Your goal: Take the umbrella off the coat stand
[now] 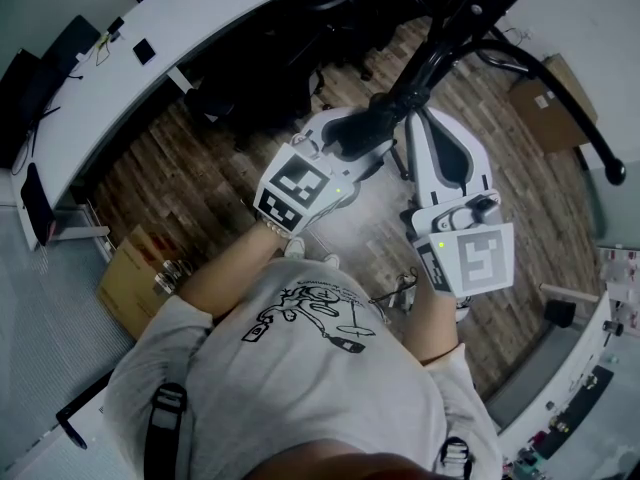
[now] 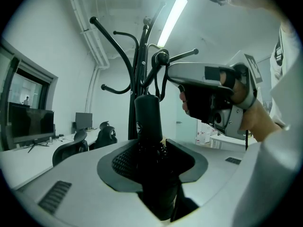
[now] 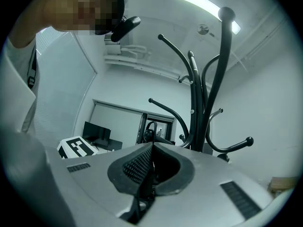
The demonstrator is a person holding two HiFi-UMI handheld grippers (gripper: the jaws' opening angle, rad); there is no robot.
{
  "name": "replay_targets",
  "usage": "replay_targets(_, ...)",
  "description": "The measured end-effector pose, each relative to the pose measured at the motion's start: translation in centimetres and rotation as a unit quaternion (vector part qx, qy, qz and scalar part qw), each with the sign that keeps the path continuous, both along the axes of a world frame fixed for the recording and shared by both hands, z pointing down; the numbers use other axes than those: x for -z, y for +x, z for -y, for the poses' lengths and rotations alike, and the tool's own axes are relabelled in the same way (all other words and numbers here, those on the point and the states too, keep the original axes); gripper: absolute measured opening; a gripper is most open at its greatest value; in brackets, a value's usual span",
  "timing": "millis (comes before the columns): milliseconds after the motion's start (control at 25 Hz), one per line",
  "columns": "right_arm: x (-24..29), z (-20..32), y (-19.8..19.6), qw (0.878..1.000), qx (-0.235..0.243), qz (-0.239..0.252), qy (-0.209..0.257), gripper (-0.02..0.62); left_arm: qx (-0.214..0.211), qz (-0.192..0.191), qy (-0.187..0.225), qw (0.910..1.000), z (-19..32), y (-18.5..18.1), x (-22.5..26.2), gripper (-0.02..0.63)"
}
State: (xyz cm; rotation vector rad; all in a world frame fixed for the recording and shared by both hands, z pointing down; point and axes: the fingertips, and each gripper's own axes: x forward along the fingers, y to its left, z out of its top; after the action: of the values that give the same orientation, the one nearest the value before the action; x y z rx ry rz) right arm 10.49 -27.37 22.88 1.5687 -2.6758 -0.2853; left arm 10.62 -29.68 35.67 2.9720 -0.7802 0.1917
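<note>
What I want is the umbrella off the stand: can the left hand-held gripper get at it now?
Yes, it seems: the left hand-held gripper has its jaws closed on the umbrella, nothing between; the coat stand rises just behind.

Office rm. Wood-plank floor [image 1: 200, 183] in the middle, grey floor [image 1: 40, 313] at the left edge. Long curved white desk [image 1: 190, 18] w/ black office chairs [image 1: 255, 93] just beside it. Cardboard box [image 1: 135, 283] on the floor near the desk end, 2nd box [image 1: 545, 108] at far right. White walls [image 2: 57, 37], white ceiling w/ lit strip light [image 2: 171, 15], pipes [image 2: 84, 25] running down the wall. Glazed partition [image 2: 23, 96] on the left, monitor [image 2: 84, 121] on a desk past it. Light cool, even.
</note>
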Motion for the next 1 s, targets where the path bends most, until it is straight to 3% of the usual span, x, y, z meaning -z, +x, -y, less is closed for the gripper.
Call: replay_targets(1000,-2.4,-3.0,0.3,0.999,0.004,0.034,-0.026,0.037,0.01,0.004,-0.006,0.9999,-2.9,-2.8,0.0,0.201)
